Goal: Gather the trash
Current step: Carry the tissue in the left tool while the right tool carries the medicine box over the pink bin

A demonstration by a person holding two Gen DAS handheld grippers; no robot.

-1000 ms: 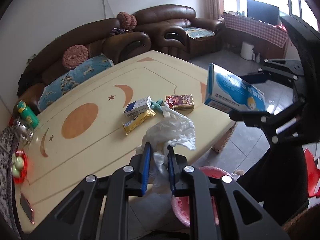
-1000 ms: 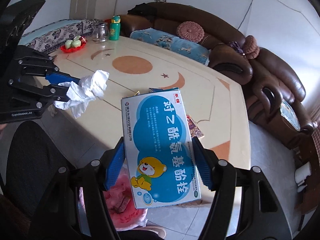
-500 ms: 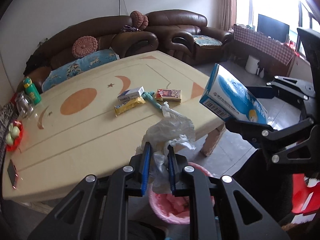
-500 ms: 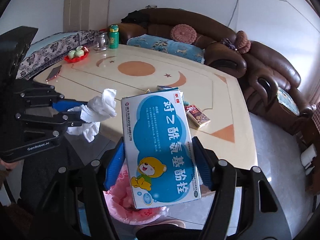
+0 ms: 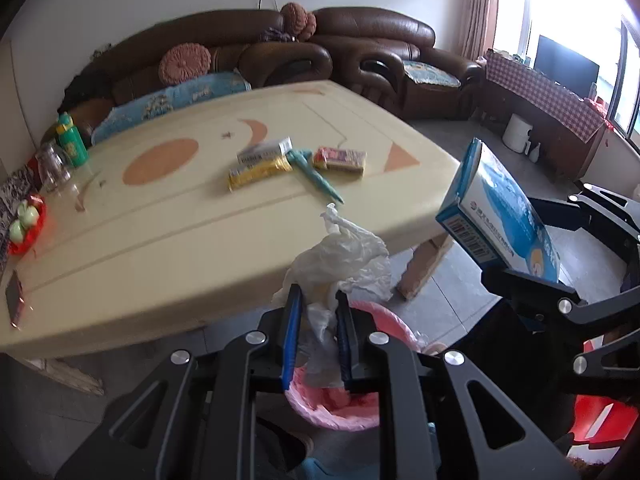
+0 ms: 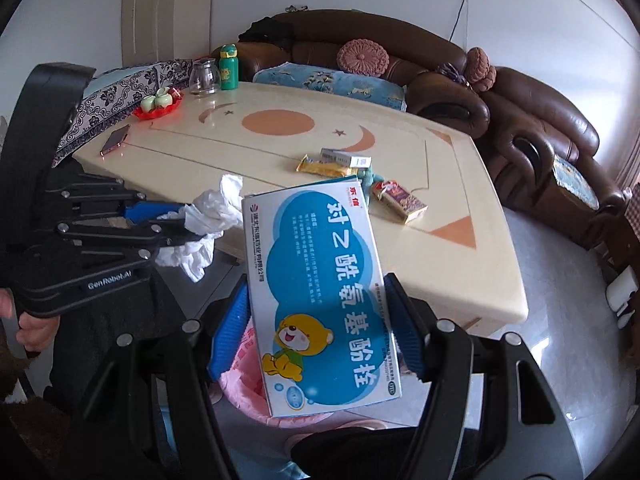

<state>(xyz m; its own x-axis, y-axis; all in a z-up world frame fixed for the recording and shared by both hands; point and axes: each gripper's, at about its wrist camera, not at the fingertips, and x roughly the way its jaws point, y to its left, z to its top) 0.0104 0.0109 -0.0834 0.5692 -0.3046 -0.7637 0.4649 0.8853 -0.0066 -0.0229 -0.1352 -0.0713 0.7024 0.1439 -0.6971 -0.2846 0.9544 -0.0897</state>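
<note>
Left tongs (image 5: 316, 336) at bottom centre of the left wrist frame, angled down, pads nearly together and pinching 1 crumpled white tissue (image 5: 340, 256). Tissue bulges up above the pads, a tail hangs between them. Directly below: 1 bin with a pink bag liner (image 5: 332, 408), on the floor off the bench's near edge.

Right tongs (image 6: 316, 328) at lower centre of the right wrist frame, also angled down, blue pads clamped on the 2 long sides of 1 blue-and-white medicine box (image 6: 320, 296). Box face up toward the camera, cartoon bear at its lower end, which overlaps the pink liner's rim in the frame. In the left wrist frame the same box sits at the right edge, tilted, barcode end facing left.

1 hand (image 6: 28, 328) shows at the far left edge of the right wrist frame, under the left tool's body.

Bench (image 5: 160, 240), still on top:
- 1 white-and-blue small box (image 5: 264, 153)
- 1 yellow wrapper (image 5: 258, 170), touching that box
- 1 teal pen-like item (image 5: 314, 174)
- 1 red-yellow small box (image 5: 340, 159)
- 1 green bottle (image 5: 71, 140), 1 glass jar (image 5: 52, 166), upper left
- 1 red dish (image 5: 26, 224) with 2 pale green round items
- 1 phone (image 5: 15, 296), left edge
</note>
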